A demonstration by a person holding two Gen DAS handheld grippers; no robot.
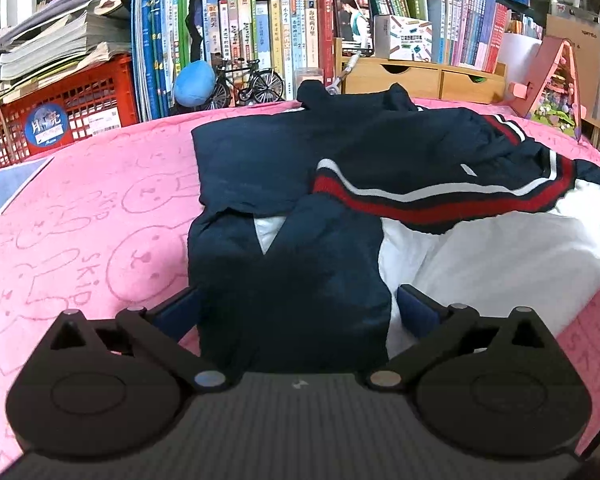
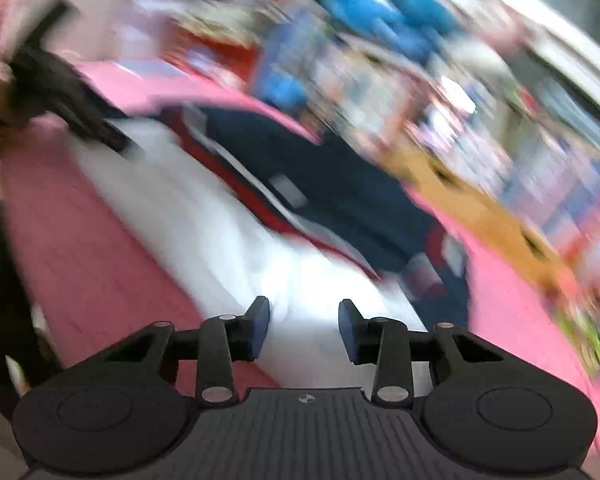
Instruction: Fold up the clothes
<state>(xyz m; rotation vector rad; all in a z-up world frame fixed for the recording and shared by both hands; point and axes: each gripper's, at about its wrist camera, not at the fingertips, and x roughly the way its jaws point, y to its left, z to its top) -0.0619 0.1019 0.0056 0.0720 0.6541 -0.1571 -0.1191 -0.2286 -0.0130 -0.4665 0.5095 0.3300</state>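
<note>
Holding paper stacks: red crate (image 1: 72,100), left.

We saw a pink bunny-print blanket (image 1: 80,216) spread over the worktop, with a red crate (image 1: 60,108) of stacked papers at its far left. Behind stood a row of books (image 1: 260,40), a small model bicycle (image 1: 248,84) beside a blue plush (image 1: 194,82), and wooden drawers (image 1: 424,78).

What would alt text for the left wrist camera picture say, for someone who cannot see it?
A navy, white and red-striped jacket lies crumpled on a pink bunny-print blanket. The left claw stands wide open, a navy fold between its fingers. Behind are crowded bookshelves and a red crate.
</note>
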